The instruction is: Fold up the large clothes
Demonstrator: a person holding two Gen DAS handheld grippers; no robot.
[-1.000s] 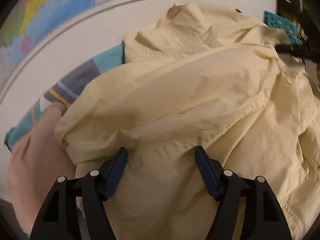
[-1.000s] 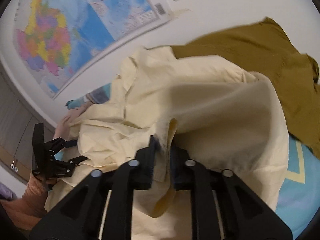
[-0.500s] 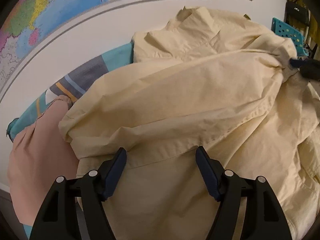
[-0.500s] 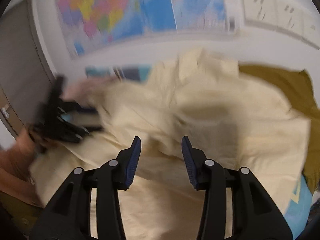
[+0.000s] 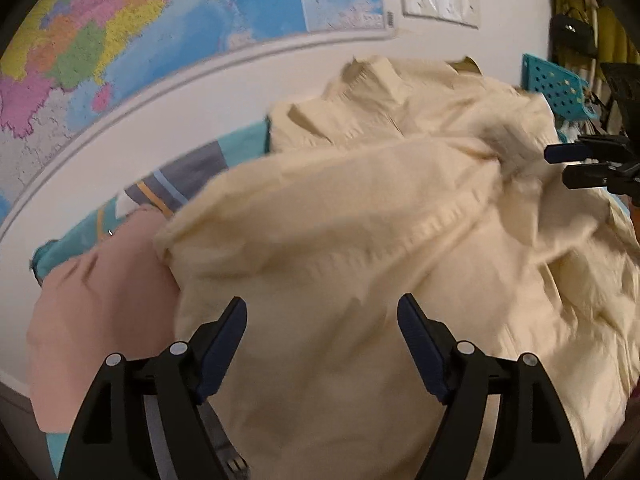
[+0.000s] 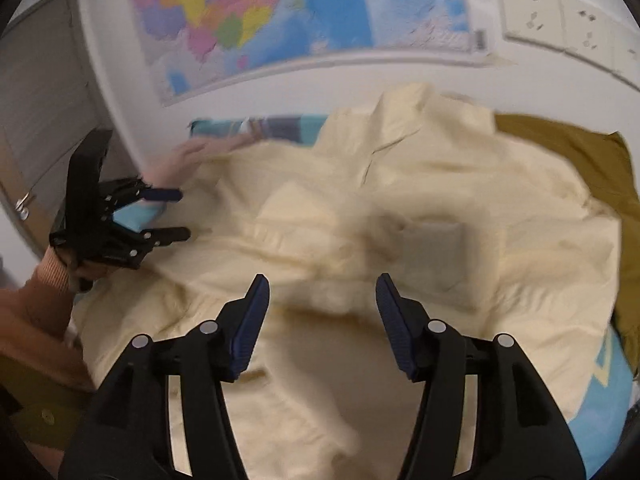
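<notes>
Shirt (image 6: 400, 216), pale yellow, lies crumpled and spread over a bed with a teal patterned cover (image 5: 236, 144), against a white wall (image 5: 192, 92) carrying a map (image 6: 280, 12) and sockets (image 5: 440, 2). We see our left gripper (image 5: 322, 312) with jaws wide apart above the near part of the shirt, nothing between the blue pads (image 5: 218, 350). From the right wrist view the same gripper (image 6: 176, 214) sits at the shirt's left edge, fingers spread, close to the cloth; we cannot tell whether they touch it. Our right gripper (image 6: 322, 290) is likewise parted, hovering over the shirt's middle with no fabric pinched. In the left wrist view its tips (image 5: 560, 164) appear at the far right, just beside a bunched ridge of cloth, with a gap between them. The collar end (image 6: 404, 116) of the shirt points toward the wall. A pink garment (image 5: 100, 308) lies to the left, partly under the shirt's edge. An olive garment (image 6: 580, 160) lies to the right, also partly under the shirt. A teal perforated basket (image 5: 556, 88) stands beyond the shirt at far right. A grey door (image 6: 36, 112) is at far left in the right wrist view. Both frames are blurred, so fine shirt detail is unclear.
</notes>
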